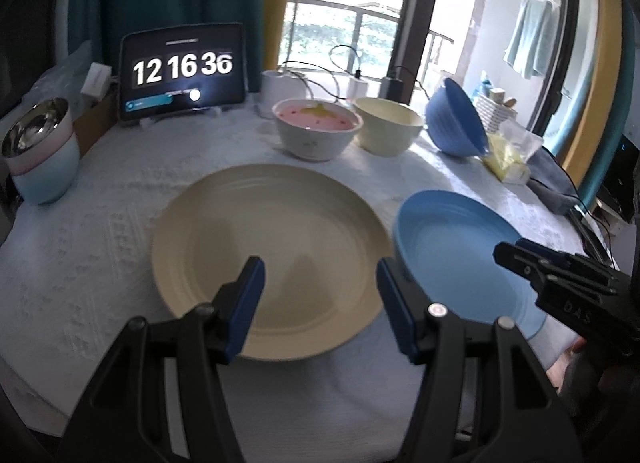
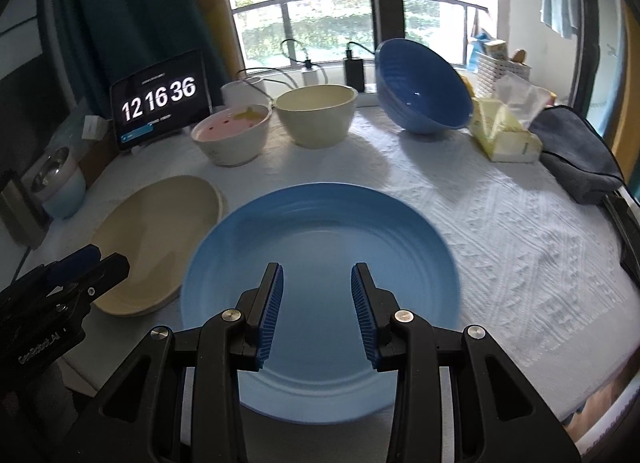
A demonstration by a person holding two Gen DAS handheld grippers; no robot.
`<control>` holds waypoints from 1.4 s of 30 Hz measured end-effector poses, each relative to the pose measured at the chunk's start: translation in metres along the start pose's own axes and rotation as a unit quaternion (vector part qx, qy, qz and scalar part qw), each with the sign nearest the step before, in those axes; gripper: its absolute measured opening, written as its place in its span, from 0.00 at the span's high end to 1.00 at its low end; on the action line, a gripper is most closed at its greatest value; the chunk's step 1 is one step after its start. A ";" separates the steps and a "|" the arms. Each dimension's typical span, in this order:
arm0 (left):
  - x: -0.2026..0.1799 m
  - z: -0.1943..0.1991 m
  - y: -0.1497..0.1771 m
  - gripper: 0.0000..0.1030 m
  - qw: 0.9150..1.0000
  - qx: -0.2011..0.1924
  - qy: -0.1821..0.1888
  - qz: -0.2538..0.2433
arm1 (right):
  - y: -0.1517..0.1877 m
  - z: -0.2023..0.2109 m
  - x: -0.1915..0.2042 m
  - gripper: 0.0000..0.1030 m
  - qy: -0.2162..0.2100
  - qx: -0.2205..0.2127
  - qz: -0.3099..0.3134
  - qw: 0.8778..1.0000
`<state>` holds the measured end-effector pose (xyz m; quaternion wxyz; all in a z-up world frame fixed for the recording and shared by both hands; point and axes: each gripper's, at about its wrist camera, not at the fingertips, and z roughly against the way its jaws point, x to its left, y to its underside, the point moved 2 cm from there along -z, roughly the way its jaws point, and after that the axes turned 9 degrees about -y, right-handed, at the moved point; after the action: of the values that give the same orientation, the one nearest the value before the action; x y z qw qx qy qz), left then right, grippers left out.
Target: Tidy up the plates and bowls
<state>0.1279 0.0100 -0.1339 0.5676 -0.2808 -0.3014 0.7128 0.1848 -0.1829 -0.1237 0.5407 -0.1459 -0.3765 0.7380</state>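
A wide cream plate [image 1: 272, 239] [image 2: 156, 239] lies flat on the white tablecloth. My left gripper [image 1: 318, 267] [image 2: 106, 259] hovers over its near half, jaws open with nothing between them. Right beside it lies a light blue plate [image 2: 320, 263] [image 1: 448, 247], its left rim against the cream plate's edge. Above the blue plate is my right gripper [image 2: 317, 275] [image 1: 510, 249], open and holding nothing. At the back stand a white bowl with a pink inside [image 1: 316, 127] [image 2: 232, 135], a cream bowl [image 1: 388, 123] [image 2: 316, 111] and a dark blue bowl [image 1: 456, 119] [image 2: 424, 91] tipped on its side.
A steel bowl [image 1: 40, 131] nests in pastel bowls at the far left. A tablet showing a clock [image 1: 182, 69] stands at the back left, chargers with cables [image 2: 354, 69] by the window. A yellow tissue pack [image 2: 504, 135] and a grey cloth [image 2: 576, 159] lie at the right.
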 end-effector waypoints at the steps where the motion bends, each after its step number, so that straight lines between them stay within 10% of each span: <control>1: 0.003 0.000 0.000 0.42 1.000 0.000 -0.002 0.003 | -0.001 -0.002 0.003 0.63 -0.002 0.002 0.003 1.000; 42: 0.087 -0.036 0.011 0.42 0.996 0.034 -0.037 0.071 | -0.020 -0.072 0.093 0.63 -0.058 0.049 0.072 0.995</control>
<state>0.1305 0.0977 -0.1707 0.5132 -0.2551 -0.2772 0.7712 0.2081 -0.0669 -0.1400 0.4696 -0.1030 -0.3596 0.7997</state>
